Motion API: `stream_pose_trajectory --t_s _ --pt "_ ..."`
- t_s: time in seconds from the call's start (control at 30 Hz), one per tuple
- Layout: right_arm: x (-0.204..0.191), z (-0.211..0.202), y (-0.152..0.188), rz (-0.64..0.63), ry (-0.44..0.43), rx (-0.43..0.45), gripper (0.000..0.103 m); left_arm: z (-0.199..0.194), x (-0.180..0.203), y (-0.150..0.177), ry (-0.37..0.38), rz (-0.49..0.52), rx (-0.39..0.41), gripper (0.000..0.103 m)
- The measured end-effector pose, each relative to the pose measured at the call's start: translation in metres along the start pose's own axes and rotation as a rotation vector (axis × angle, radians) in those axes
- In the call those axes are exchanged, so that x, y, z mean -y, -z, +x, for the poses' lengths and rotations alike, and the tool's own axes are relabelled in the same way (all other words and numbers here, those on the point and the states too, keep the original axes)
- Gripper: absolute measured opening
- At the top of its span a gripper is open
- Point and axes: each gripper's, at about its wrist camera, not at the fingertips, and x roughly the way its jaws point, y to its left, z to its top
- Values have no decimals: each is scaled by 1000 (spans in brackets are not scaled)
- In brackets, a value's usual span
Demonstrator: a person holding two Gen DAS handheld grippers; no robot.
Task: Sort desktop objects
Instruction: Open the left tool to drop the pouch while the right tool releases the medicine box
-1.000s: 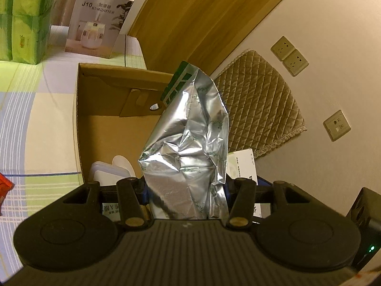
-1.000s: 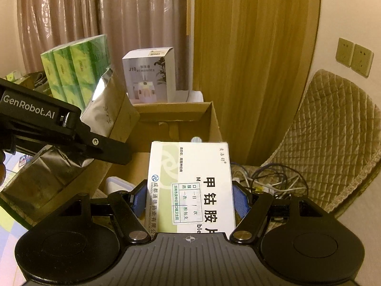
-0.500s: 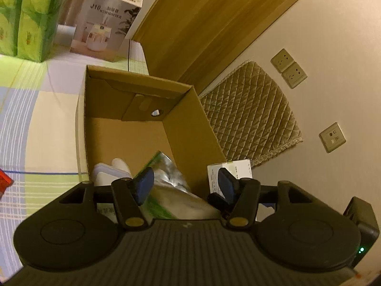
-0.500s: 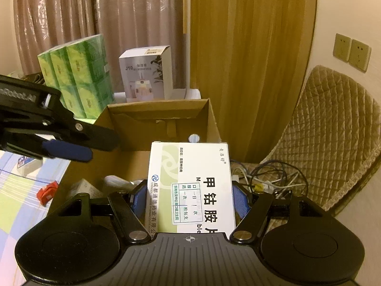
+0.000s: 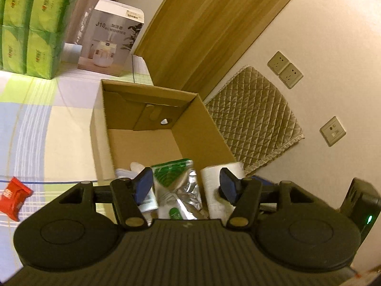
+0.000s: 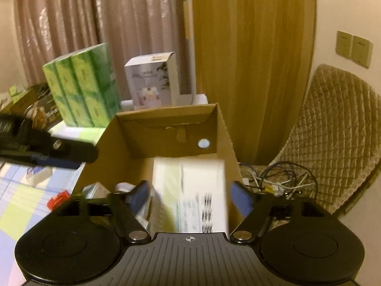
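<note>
Left gripper [image 5: 186, 186] spread above carton [image 5: 152, 119]

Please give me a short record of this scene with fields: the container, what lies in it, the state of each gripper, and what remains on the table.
container: cardboard box, open at the top
inside: foil pouch, white medicine box, blurred
left gripper: open, holds nothing, above the pouch
right gripper: open, medicine box between its fingers, apparently released
on table: red packet, green tissue packs, humidifier box
</note>
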Motion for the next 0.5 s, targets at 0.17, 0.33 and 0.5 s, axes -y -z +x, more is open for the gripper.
stream_pose_trajectory --t_s 0.17,0.33,0.5 --pt "-1 -5 1 9 4 -18 86 -13 -10 8 -23 1 20 69" --pt "-7 -19 7 2 12 -31 89 -32 -25 16 -46 -13 42 80" --pt "-22 -37 8 -24 17 -30 92 -62 -40 27 -84 0 68 88"
